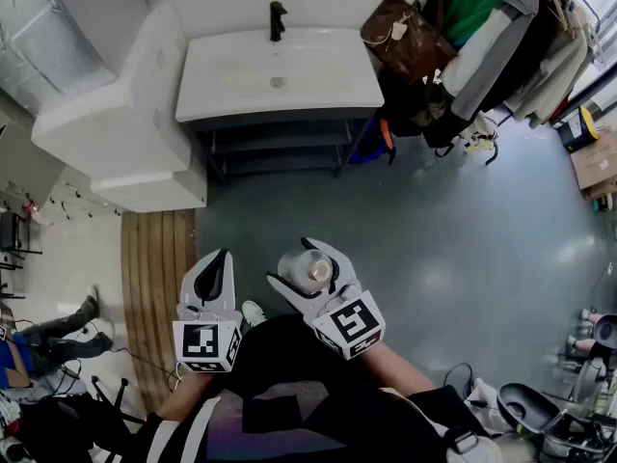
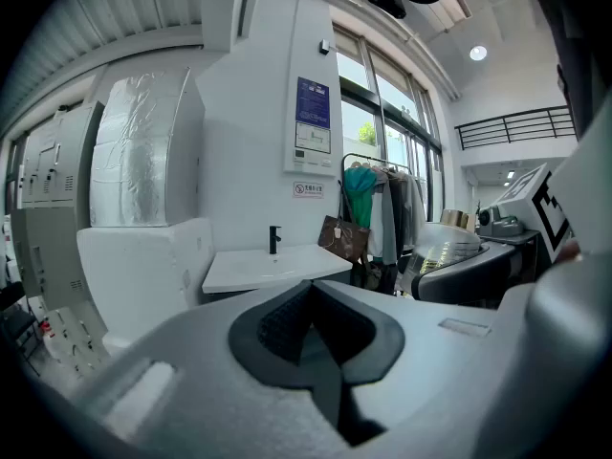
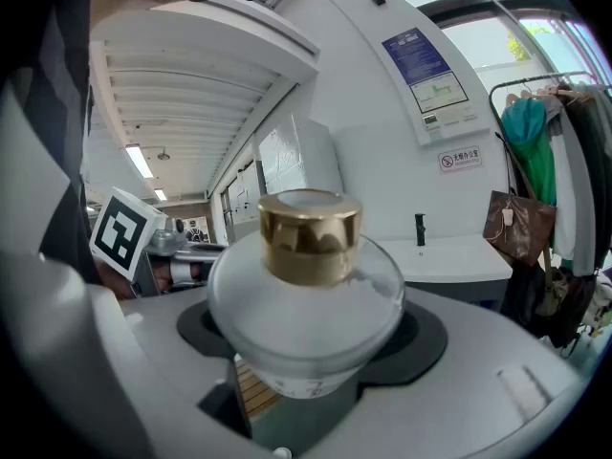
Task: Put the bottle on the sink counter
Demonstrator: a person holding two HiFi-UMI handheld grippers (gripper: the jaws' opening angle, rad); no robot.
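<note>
A clear round bottle [image 1: 307, 270] with a gold cap sits upright between the jaws of my right gripper [image 1: 297, 266], which is shut on it at waist height above the grey floor. In the right gripper view the bottle [image 3: 306, 295] fills the centre, with the black pads [image 3: 421, 338] pressing its sides. My left gripper [image 1: 220, 258] hangs beside it on the left, shut and empty; its pads [image 2: 287, 318] meet. The white sink counter [image 1: 328, 85] with a black faucet [image 1: 278, 19] stands ahead against the wall, well apart from both grippers. It also shows as the sink counter [image 2: 273, 268] and the sink counter [image 3: 459, 256].
A large white boxy unit [image 1: 125, 114] stands left of the sink. A brown bag [image 1: 405, 32] and a rack of clothes [image 1: 501, 37] crowd its right side. Dark shelves [image 1: 280, 148] sit under the counter. A wooden strip [image 1: 154, 287] runs along the floor at left.
</note>
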